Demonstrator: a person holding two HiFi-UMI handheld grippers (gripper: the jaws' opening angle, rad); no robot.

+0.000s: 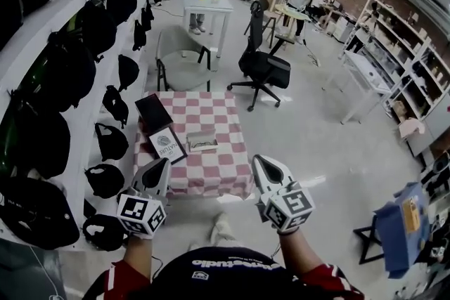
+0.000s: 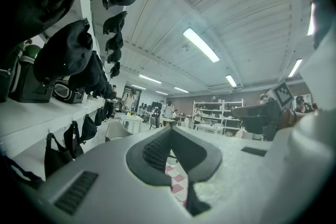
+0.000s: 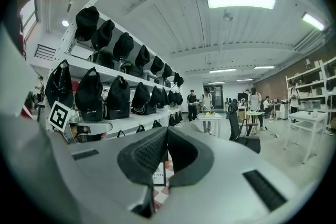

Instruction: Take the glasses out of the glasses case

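Head view: glasses case [image 1: 202,142] at twelve o'clock on the checkered table [image 1: 225,175]. My left gripper [image 1: 160,165] and right gripper [image 1: 264,162] are clenched and empty. If I arrive like that, I'd likely shove the case away.

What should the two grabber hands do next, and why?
Probably move the left gripper and right gripper forward and down toward the small grey glasses case on the red-and-white checkered table. Both are held up by the table's near edge, jaws together, holding nothing, well short of the case.
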